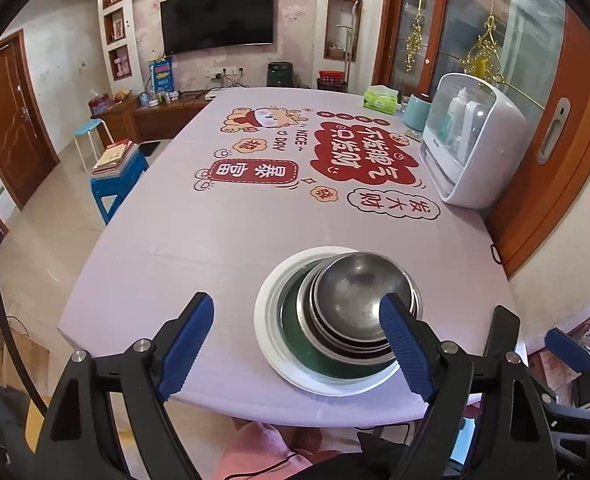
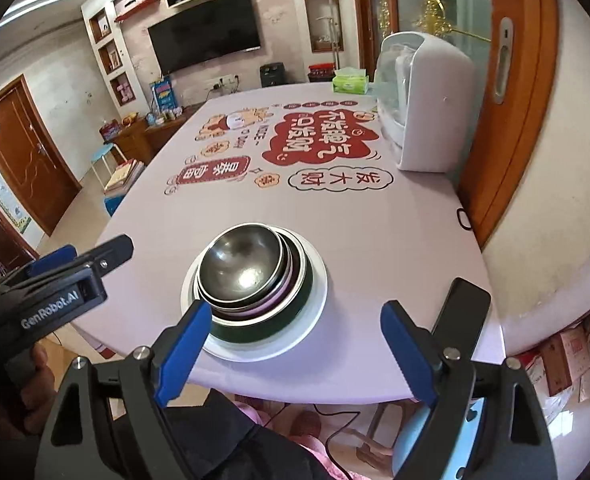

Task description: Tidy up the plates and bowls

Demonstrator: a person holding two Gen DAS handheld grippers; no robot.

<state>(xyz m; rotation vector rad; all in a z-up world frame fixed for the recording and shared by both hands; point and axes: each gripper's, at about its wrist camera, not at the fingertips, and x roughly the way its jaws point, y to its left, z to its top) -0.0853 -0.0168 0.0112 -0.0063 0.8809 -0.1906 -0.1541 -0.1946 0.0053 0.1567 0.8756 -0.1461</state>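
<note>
Here, steel bowls [image 2: 241, 270] nested mouth-up on white plate [image 2: 315, 304], round, left tool [image 1: 297, 344] and right tool [image 2: 299, 354] released, empty

The lilac printed surface [image 1: 143, 264] carries a white plate [image 1: 267, 320] near, a white cabinet [image 1: 491, 152] far right, a tissue box [image 1: 381, 100] beyond.

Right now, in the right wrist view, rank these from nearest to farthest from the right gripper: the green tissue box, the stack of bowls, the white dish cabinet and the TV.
1. Stack of bowls: just ahead of the right gripper, near table edge.
2. White dish cabinet: right side, mid-table.
3. Green tissue box: far table end.
4. TV: on the back wall.
</note>
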